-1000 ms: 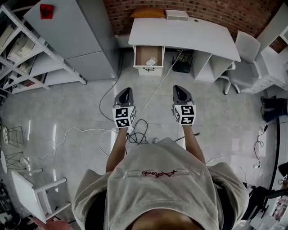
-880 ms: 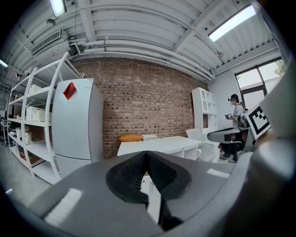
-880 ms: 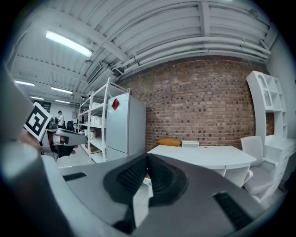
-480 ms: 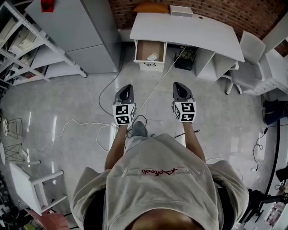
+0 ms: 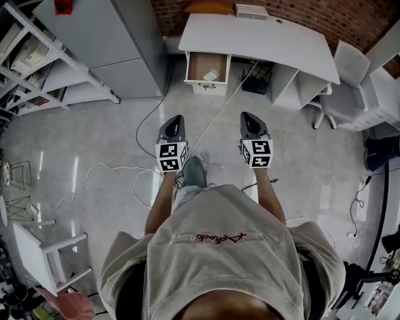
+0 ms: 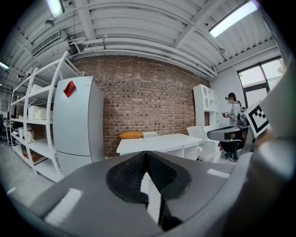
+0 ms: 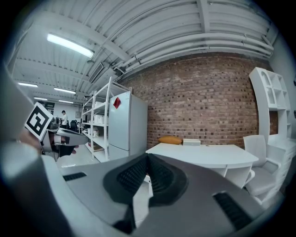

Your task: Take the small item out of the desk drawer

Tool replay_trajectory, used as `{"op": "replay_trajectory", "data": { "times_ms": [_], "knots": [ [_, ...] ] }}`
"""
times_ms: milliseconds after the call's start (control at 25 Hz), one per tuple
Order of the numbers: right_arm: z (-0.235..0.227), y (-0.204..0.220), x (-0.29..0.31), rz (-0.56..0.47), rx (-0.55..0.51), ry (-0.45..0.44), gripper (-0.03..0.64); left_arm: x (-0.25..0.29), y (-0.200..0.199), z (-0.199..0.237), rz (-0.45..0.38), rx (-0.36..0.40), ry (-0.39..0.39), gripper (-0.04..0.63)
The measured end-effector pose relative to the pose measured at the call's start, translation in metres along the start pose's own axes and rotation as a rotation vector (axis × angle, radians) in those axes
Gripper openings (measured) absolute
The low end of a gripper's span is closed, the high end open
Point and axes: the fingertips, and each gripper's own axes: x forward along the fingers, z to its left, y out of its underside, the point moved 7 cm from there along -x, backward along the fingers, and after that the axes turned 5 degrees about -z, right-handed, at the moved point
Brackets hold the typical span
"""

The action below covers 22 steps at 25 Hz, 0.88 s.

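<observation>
The white desk (image 5: 262, 44) stands against the brick wall far ahead. Its drawer (image 5: 193, 64) at the left end is pulled open, with a small pale item (image 5: 210, 75) lying in its right part. My left gripper (image 5: 174, 125) and right gripper (image 5: 250, 123) are held side by side over the floor, well short of the drawer. Both are shut with nothing between the jaws. In the left gripper view the desk (image 6: 157, 142) shows beyond the closed tips (image 6: 146, 155); the right gripper view shows the desk (image 7: 208, 155) beyond the right gripper's tips (image 7: 147, 157).
A tall grey cabinet (image 5: 100, 44) and white shelving (image 5: 37, 69) stand left of the desk. Cables (image 5: 156, 125) trail over the floor between me and the drawer. A white chair (image 5: 344, 87) is right of the desk. An orange cushion (image 5: 209, 7) and a white box (image 5: 251, 10) lie on the desk.
The person has stepped forward a little: the desk and drawer sit slightly higher in the head view. A foot now shows between the grippers. Both grippers stay shut.
</observation>
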Motion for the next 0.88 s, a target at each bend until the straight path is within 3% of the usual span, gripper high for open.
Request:
{"op": "replay_trajectory", "data": {
  "times_ms": [400, 880],
  "knots": [
    [-0.008, 0.008, 0.012, 0.007, 0.009, 0.007, 0.012, 0.018, 0.006, 0.004, 0.014, -0.007, 0.004, 0.009],
    [-0.03, 0.012, 0.075, 0.021, 0.003, 0.029, 0.012, 0.085, 0.009, 0.032, 0.009, -0.019, 0.026, 0.009]
  ]
}}
